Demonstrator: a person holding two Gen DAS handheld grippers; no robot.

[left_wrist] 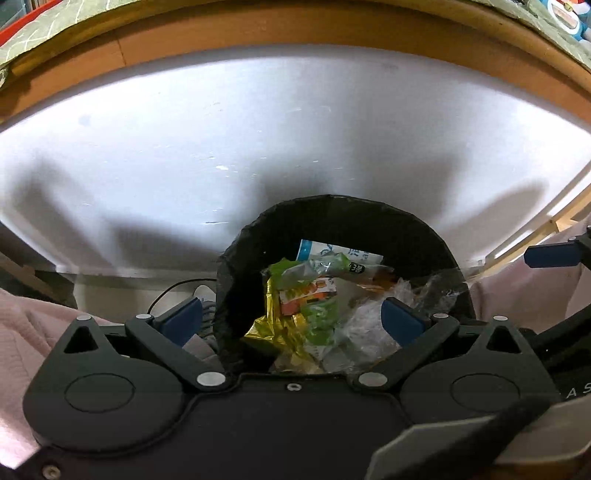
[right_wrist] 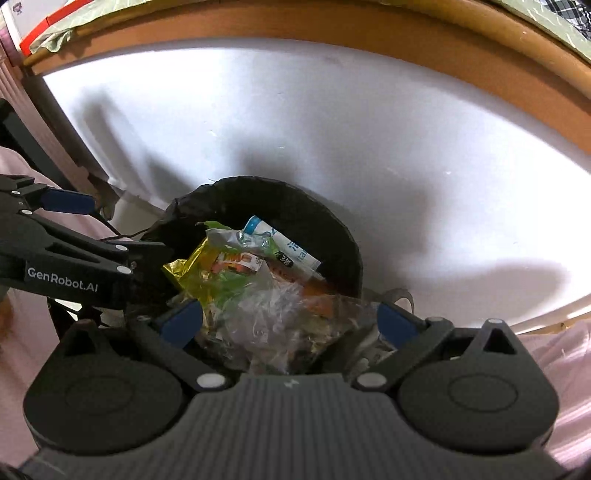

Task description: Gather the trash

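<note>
A black-lined trash bin [left_wrist: 369,218] [right_wrist: 280,199] stands below both grippers, filled with wrappers. On top lie a blue-and-white packet [left_wrist: 332,254] [right_wrist: 291,247], green and gold foil wrappers [left_wrist: 273,325] [right_wrist: 199,266] and crumpled clear plastic [left_wrist: 369,325] [right_wrist: 273,314]. My left gripper [left_wrist: 291,321] is open and straddles the bin's left rim, one finger outside and one over the trash. It also shows in the right wrist view as the left gripper [right_wrist: 110,229]. My right gripper [right_wrist: 290,323] hangs open over the clear plastic at the bin's near side.
A white panel [left_wrist: 258,129] [right_wrist: 332,110] with a wooden border [left_wrist: 295,33] rises behind the bin. Pink cloth [left_wrist: 22,332] [right_wrist: 561,354] lies on both sides. A black cable [left_wrist: 166,295] runs left of the bin, and wooden slats [left_wrist: 554,218] stand at the right.
</note>
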